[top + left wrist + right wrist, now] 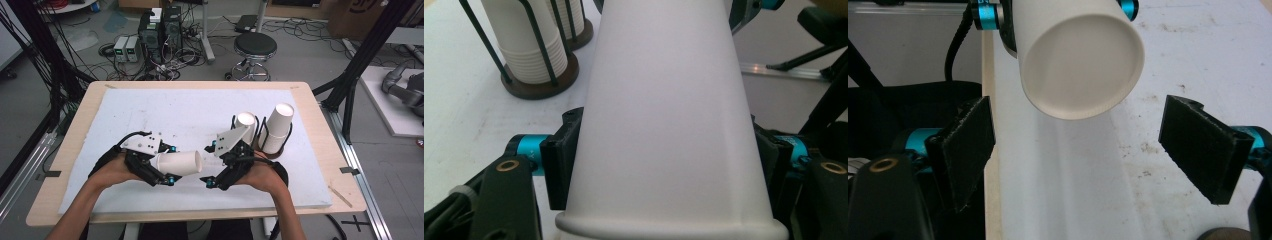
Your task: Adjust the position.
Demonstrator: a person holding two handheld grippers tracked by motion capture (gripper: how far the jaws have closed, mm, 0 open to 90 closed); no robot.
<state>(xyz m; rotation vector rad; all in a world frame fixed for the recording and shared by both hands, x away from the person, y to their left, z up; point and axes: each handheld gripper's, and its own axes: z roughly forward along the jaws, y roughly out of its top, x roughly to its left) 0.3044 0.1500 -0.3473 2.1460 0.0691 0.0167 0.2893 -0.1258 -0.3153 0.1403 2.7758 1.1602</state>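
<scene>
Closest to the person's edge of the table [65, 165], both forearms come in from six o'clock. The left gripper [167, 170] pinches a white paper cup [177, 163] across its body, the pads pressed on either side as the left gripper view shows it [664, 125]; the cup lies on its side above the white mat [150, 110], its closed bottom pointing toward three o'clock. Just beside it at three o'clock sits the right gripper [207, 165], its jaws spread wide with nothing between them. In the right gripper view the cup's bottom [1080, 65] hangs ahead of those open pads [968, 145], apart from both.

A little farther, at about one o'clock from the right hand [262, 175], stands a black wire cup holder [272, 145] on a round dark base, loaded with a leaning stack of white cups [277, 127]; a second stack [246, 122] stands close at its left, partly behind the right gripper's grey plate [231, 139]. From the left gripper view the held cup blocks most of the sight toward those stacks [531, 45].

Beyond the table's far edge, at twelve o'clock, a black round stool [255, 47] stands on the floor, and at eleven o'clock computer boxes [160, 32] sit amid tangled cables [170, 65].
</scene>
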